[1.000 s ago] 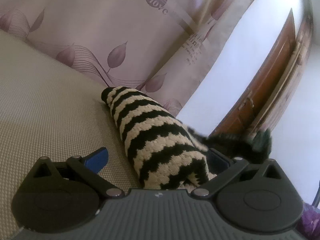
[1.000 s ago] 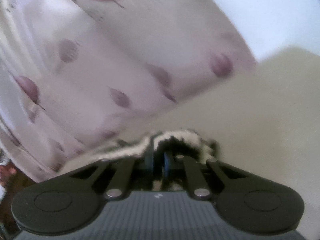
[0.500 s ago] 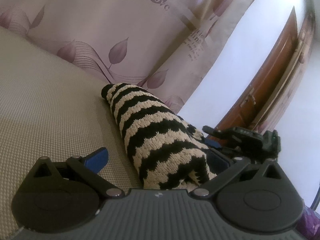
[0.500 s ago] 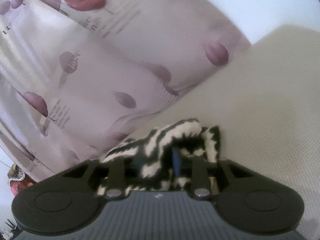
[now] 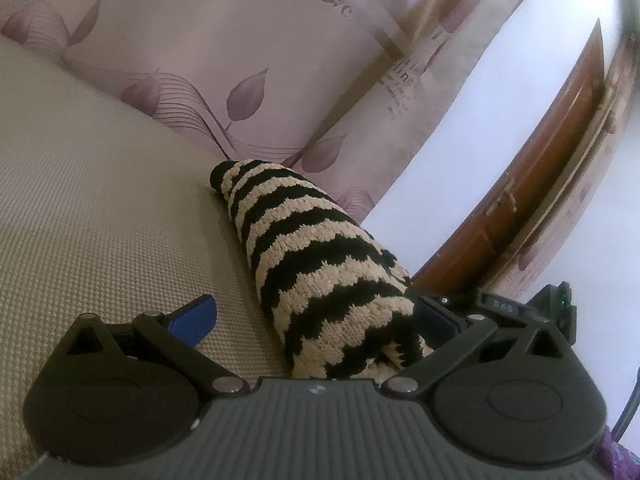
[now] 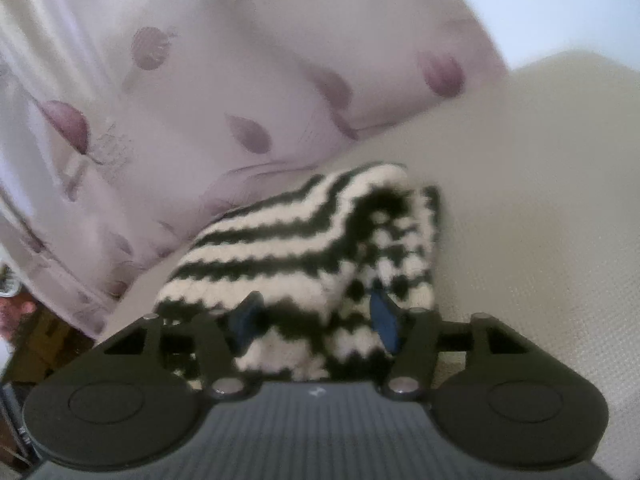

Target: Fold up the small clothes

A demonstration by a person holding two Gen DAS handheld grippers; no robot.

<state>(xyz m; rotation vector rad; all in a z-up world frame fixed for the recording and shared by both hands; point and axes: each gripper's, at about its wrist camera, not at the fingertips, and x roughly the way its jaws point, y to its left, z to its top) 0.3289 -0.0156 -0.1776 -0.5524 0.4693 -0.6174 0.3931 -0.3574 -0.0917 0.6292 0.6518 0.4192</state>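
Knitwear (image 5: 320, 264) in black and cream stripes, lying on the beige woven mat (image 5: 100, 200), near the mat's far edge below the patterned curtain (image 5: 248, 40). Already doubled into a long narrow bundle, by the look of it, with one end folded over on itself in the right wrist view. Judged well along, perhaps one fold short of done; final tidying and setting aside probably left.

Left gripper (image 5: 316, 316) spread wide over the mat, bundle's near end between the blue pads (image 5: 196, 314), left pad clear of the knit, right pad right against its side, no squeeze visible. Right gripper (image 6: 316, 318) opening, folded end between its jaws, seemingly letting go.

Hard to judge: type of garment, number of layers, underside on the mat. Right wrist view blurred, so contact between pads and wool impossible to tell. Near end of the bundle hidden behind both gripper bodies.
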